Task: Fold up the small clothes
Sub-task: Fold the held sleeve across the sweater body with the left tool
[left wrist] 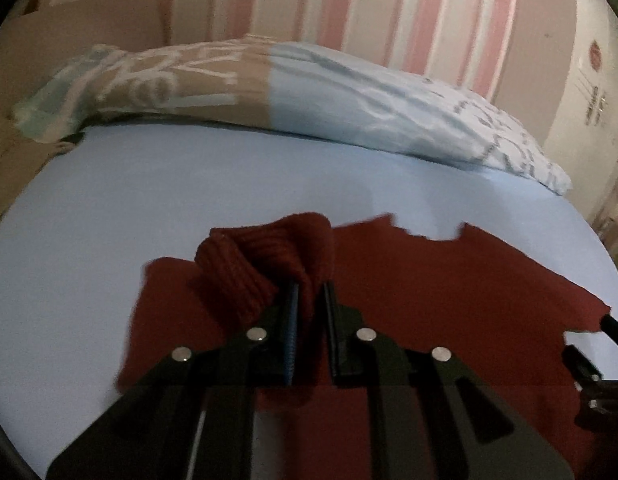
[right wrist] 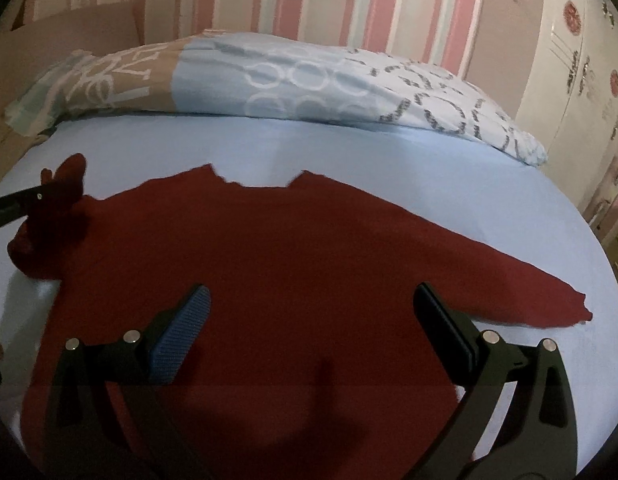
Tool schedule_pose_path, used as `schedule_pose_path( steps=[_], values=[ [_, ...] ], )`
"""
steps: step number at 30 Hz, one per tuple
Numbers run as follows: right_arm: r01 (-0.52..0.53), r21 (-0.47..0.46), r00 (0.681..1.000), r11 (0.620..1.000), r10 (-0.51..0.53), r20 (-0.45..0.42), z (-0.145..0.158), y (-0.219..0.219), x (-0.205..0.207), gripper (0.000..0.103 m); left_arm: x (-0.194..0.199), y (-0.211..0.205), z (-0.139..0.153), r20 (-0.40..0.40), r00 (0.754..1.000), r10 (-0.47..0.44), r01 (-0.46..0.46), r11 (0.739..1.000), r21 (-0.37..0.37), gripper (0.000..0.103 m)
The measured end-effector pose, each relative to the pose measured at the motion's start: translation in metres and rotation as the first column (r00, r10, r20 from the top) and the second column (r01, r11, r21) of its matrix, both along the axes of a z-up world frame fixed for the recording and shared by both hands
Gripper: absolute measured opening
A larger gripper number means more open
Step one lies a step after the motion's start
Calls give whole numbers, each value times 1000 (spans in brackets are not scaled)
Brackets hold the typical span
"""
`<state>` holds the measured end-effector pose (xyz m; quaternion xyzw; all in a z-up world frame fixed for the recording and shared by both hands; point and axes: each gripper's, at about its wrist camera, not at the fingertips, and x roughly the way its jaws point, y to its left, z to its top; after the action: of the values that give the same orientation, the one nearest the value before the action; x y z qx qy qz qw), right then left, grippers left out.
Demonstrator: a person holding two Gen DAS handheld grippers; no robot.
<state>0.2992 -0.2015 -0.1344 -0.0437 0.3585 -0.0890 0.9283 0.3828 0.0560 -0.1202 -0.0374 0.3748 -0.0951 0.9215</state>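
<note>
Dark red knitted sweater (right wrist: 269, 248), spread flat and face down or up, not clear which, across the pale blue bed sheet (right wrist: 429, 168), neckline toward the pillow. Right sleeve (right wrist: 529, 292) stretched out straight toward the right edge of the mattress. Left sleeve cuff (left wrist: 265, 256) lifted off the sheet, ribbed knit bunched and pinched between the fingers of the left gripper (left wrist: 309, 300), clenched tight on the cloth. Same cuff seen from the right wrist view as a raised red clump at the far left, above the sweater's shoulder. Right gripper (right wrist: 313, 300) poised over the lower body of the sweater, jaws spread wide, blue ribbed pad (right wrist: 181, 332) on one side, black pad (right wrist: 445, 320) on the other, nothing between them. Patterned pillow (right wrist: 309, 84) in beige, light blue and white lying along the head of the bed, well apart from the sweater. Pink and white striped wall (right wrist: 349, 4) behind.
</note>
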Motion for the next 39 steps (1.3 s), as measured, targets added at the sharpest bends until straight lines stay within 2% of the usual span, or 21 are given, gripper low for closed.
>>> schedule_pose_path(
  steps=[6,12,16,20,22,24,25,28,34,36,39],
  values=[
    [57,-16,998,998,-57,8,-1,-41,5,100,7,-94,-9,-47,994,-95,95,995,-17,12],
    [126,-8,992,992,-127,-9,-11,-83,-1,100,29,-188,-20,-85,974,-211,208,977,-35,12],
    [169,-5,985,986,-169,-27,-18,-106,-5,100,44,-217,-45,-141,963,-228,226,974,-31,12],
    [196,14,980,981,-195,-45,-26,-120,-7,100,41,-221,-66,-186,952,-242,241,970,-26,22],
    [199,31,979,980,-197,-60,-30,-125,-8,100,38,-218,-64,-186,951,-248,245,969,-36,38],
    [191,39,980,981,-189,-68,-32,-126,-8,100,25,-205,-55,-158,962,-224,224,974,-19,76],
    [182,41,981,982,-179,-72,-32,-124,-8,100,18,-197,-50,-134,970,-204,207,978,3,81],
    [144,37,987,989,-141,-75,-32,-115,-5,100,1,-169,-40,-77,983,-167,171,983,63,82],
    [58,63,995,996,-52,-87,-34,-85,10,100,-9,-101,-46,-94,993,-67,75,993,88,82],
    [14,86,997,996,-7,-83,-33,-72,18,100,-9,-88,-47,-85,996,-37,46,992,117,82],
    [-67,98,995,993,74,-69,-28,-45,37,100,-4,-70,-48,-88,996,-1,11,994,107,82]
  ],
)
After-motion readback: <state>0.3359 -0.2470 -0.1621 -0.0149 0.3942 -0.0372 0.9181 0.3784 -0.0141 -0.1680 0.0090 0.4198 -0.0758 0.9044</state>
